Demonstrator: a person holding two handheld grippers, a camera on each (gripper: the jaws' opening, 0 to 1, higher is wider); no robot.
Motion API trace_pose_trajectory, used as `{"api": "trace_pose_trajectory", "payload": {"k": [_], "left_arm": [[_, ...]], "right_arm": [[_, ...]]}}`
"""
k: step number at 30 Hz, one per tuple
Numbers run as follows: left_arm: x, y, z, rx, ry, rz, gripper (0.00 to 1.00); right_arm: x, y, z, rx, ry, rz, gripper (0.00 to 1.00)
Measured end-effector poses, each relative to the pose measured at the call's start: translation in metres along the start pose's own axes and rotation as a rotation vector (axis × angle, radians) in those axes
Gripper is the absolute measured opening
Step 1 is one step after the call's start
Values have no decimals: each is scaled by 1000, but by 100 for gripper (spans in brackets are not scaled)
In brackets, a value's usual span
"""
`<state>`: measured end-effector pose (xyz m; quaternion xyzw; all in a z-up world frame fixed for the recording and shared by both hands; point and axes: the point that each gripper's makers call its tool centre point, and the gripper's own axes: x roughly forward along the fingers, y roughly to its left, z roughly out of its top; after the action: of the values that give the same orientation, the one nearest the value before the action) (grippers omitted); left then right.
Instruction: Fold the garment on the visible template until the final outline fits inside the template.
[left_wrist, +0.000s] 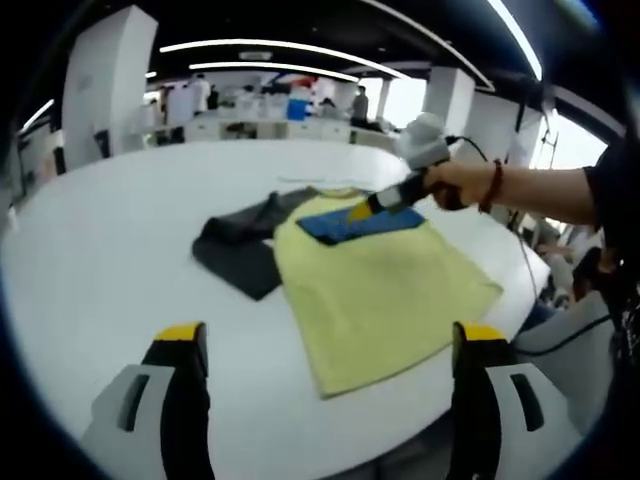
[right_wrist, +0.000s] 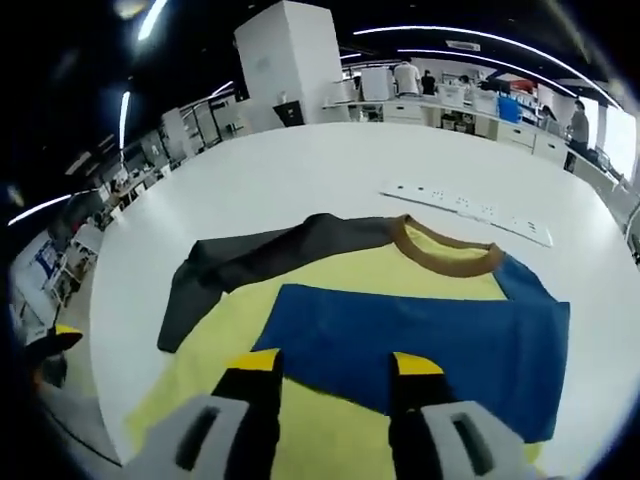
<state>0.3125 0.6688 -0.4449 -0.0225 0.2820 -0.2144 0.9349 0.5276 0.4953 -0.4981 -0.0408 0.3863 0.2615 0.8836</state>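
Observation:
A yellow T-shirt (left_wrist: 385, 295) lies flat on the round white table (left_wrist: 110, 250), with a blue chest band (left_wrist: 365, 225) and a dark grey sleeve (left_wrist: 240, 250) spread to its left. My left gripper (left_wrist: 330, 335) stands wide open above the table's near edge, short of the shirt's hem and holding nothing. A hand holds my right gripper (left_wrist: 362, 210) low over the blue band. In the right gripper view the shirt (right_wrist: 330, 275) shows a brown collar (right_wrist: 445, 262), the blue band (right_wrist: 420, 340) and the grey sleeve (right_wrist: 250, 262). My right gripper (right_wrist: 335, 362) is open just above the band.
A long white strip (right_wrist: 470, 212) lies on the table beyond the collar. The person's arm (left_wrist: 540, 190) reaches in from the right, with a cable (left_wrist: 520, 240) hanging off it. Desks and people stand far behind the table.

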Motion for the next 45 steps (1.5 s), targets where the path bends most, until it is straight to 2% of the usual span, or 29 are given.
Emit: {"api": "trace_pose_trajectory", "payload": {"k": [6,10,17,22,28,32,36,42,45], "left_arm": [[0,2,2,-1,3,16,99],[0,-1,5,10,-3,10,99],[-1,-7,7,34,3,3,99],[-2,-6,8,46,5,4,99],[0,-8,12,53,0,-2,99],[0,-8,13,55,-3,-5,99],[1,-10,18,46,-26,-16,99],[1,-10,17,58,-19,-19,99],[2,-10,16,59,-13,-18,99]], "right_arm": [[-13,-28,-9,-40,5,-62,60],[-21,-46,-11,-14,-2,-84,61],[-44,-84,-27,76,7,-159,59],[-56,-110,-36,123,14,-202,55],[-63,-128,-42,155,6,-227,48],[-65,-131,-48,162,23,-225,39],[-65,-141,-55,152,37,-232,36],[-59,-154,-69,161,50,-237,26],[-61,-152,-70,158,46,-243,19]]}}
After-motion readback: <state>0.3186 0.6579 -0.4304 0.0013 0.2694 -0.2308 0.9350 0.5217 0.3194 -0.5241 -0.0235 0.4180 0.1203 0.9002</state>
